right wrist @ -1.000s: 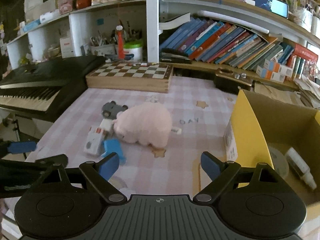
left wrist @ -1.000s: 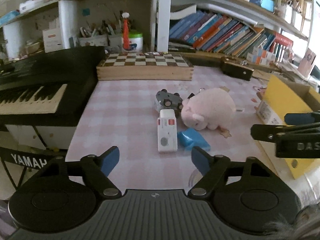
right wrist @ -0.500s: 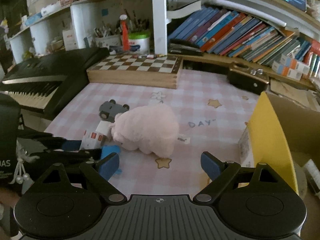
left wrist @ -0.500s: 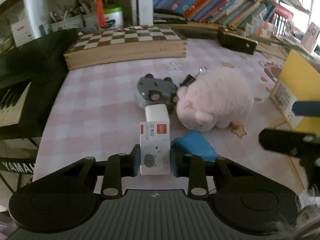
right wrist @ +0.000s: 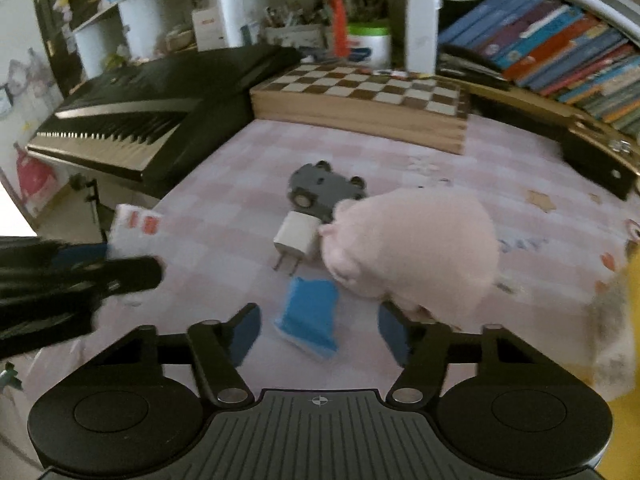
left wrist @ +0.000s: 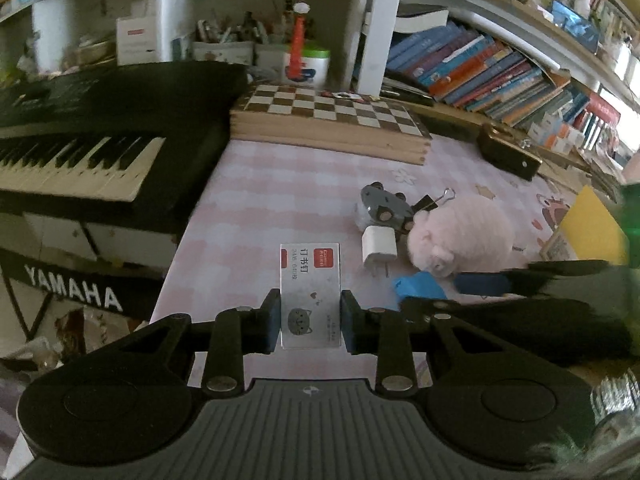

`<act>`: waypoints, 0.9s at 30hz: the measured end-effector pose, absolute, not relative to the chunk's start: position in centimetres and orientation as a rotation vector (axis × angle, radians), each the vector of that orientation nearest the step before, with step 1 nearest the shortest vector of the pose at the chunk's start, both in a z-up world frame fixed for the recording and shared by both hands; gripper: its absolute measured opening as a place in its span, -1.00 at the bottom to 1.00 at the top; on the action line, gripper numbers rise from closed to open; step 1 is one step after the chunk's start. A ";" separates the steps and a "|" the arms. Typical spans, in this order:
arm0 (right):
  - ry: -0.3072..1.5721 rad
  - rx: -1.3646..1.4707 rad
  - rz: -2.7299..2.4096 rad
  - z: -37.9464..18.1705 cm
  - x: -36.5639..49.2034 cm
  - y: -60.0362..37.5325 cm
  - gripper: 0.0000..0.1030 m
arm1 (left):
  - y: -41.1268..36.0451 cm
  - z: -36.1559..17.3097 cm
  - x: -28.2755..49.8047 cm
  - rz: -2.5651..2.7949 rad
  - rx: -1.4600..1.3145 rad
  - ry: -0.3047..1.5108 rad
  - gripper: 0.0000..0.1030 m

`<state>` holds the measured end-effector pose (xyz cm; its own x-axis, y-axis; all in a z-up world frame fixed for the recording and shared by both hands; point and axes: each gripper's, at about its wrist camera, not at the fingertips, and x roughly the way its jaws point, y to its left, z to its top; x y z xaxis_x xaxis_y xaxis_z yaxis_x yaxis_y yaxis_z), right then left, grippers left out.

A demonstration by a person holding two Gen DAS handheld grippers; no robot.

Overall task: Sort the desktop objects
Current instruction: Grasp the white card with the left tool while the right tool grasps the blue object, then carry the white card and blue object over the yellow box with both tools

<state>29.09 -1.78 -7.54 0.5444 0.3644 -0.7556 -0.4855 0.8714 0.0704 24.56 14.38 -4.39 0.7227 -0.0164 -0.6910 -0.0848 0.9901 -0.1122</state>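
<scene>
My left gripper (left wrist: 310, 322) is shut on a white staple box (left wrist: 310, 294) with a red label and a cat drawing, held off the pink checked tablecloth (left wrist: 280, 200). My right gripper (right wrist: 318, 334) has its jaws closing around a blue eraser-like block (right wrist: 310, 320) that lies between the pads without touching them. A pink plush pig (right wrist: 416, 248) lies just right of that block and brushes the right pad. Behind it lie a white charger plug (right wrist: 296, 236) and a grey toy car (right wrist: 324, 190). A black binder clip (left wrist: 430, 202) sits by the car.
A wooden chessboard box (left wrist: 332, 120) stands at the back and a black keyboard (left wrist: 80, 152) at the left off the table edge. A yellow cardboard box (left wrist: 592, 224) is at the right. Books (left wrist: 480, 76) and shelves line the rear.
My left gripper closed on the staple box and lifted it back to the left, uncovering the charger plug. My right gripper came down to the blue block and narrowed its jaws.
</scene>
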 end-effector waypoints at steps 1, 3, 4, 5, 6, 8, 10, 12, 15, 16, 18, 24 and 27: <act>0.864 -0.166 0.513 -7.9 29.4 -1.3 -0.13 | 14.4 -4.3 24.2 0.039 -0.142 0.764 -0.46; 0.883 -0.180 0.517 -8.7 29.8 -0.8 -0.37 | 14.4 -4.1 23.7 0.040 -0.141 0.761 -0.46; 0.878 -0.177 0.521 -8.8 29.7 -0.9 -0.38 | 14.4 -3.9 23.5 0.041 -0.143 0.758 -0.47; 0.871 -0.180 0.527 -8.8 29.6 -0.9 -0.40 | 14.5 -3.7 23.2 0.040 -0.146 0.752 -0.47; 0.869 -0.184 0.533 -8.7 29.5 -1.0 -0.44 | 14.5 -3.5 23.1 0.039 -0.148 0.746 -0.46; 0.872 -0.169 0.546 -8.3 29.2 -1.4 -0.45 | 14.5 -3.0 22.8 0.030 -0.150 0.731 -0.46; 0.854 -0.158 0.556 -7.4 28.7 -1.9 -0.46 | 14.4 -2.4 22.4 0.014 -0.155 0.714 -0.46; 0.825 -0.151 0.565 -6.2 27.9 -2.4 -0.46 | 14.1 -1.7 22.0 -0.008 -0.160 0.694 -0.46; 0.779 -0.129 0.566 -4.1 26.6 -3.7 -0.46 | 13.6 -0.6 21.2 -0.041 -0.165 0.661 -0.46; 0.765 -0.118 0.564 -3.5 26.2 -4.2 -0.46 | 13.5 -0.2 20.9 -0.055 -0.166 0.649 -0.46; 0.737 -0.103 0.552 -2.2 25.2 -5.4 -0.47 | 13.1 0.4 20.2 -0.076 -0.169 0.628 -0.46; 0.715 -0.087 0.512 -0.4 21.9 -7.6 -0.47 | 12.3 1.4 17.7 -0.132 -0.173 0.587 -0.47; 0.710 -0.082 0.488 -0.1 20.0 -8.2 -0.47 | 12.0 1.7 16.0 -0.159 -0.181 0.577 -0.47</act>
